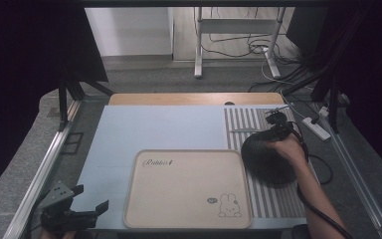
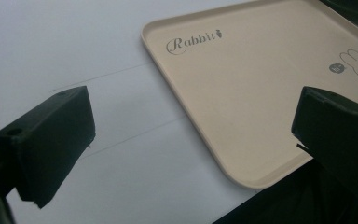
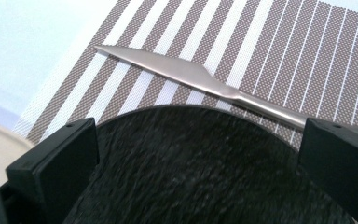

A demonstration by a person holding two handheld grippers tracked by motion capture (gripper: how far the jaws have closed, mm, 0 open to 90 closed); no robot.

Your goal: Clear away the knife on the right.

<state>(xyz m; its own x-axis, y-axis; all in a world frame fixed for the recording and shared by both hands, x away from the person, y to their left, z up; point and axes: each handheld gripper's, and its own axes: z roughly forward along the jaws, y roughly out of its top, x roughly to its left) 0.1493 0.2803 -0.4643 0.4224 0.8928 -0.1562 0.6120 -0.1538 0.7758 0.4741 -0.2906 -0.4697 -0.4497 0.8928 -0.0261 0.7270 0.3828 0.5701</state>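
Broadly, a pale blue table [image 1: 154, 129] carries a smooth beige rounded-square tray [image 1: 188, 189] printed with a rabbit, and a woven striped placemat [image 1: 273, 199] on which the round, rough-textured black plate [image 1: 266, 159] lies. Up close, the right gripper view adds a slim steel knife [image 3: 186, 74] just beyond the plate's rim. Right gripper [image 1: 278, 130] hovers over the plate with jaws apart; left gripper [image 1: 87, 209], likewise spread and holding nothing, sits at the near-left corner.

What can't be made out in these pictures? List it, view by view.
- High view: the knife is small and faint; the right gripper and hand cover its handle end.
- Right gripper view: the knife handle runs behind a jaw; the black plate is cut off by the bottom edge.
- Left gripper view: the tray rabbit drawing is cut by the right edge.
- High view: small badge beside the rabbit is unreadable.
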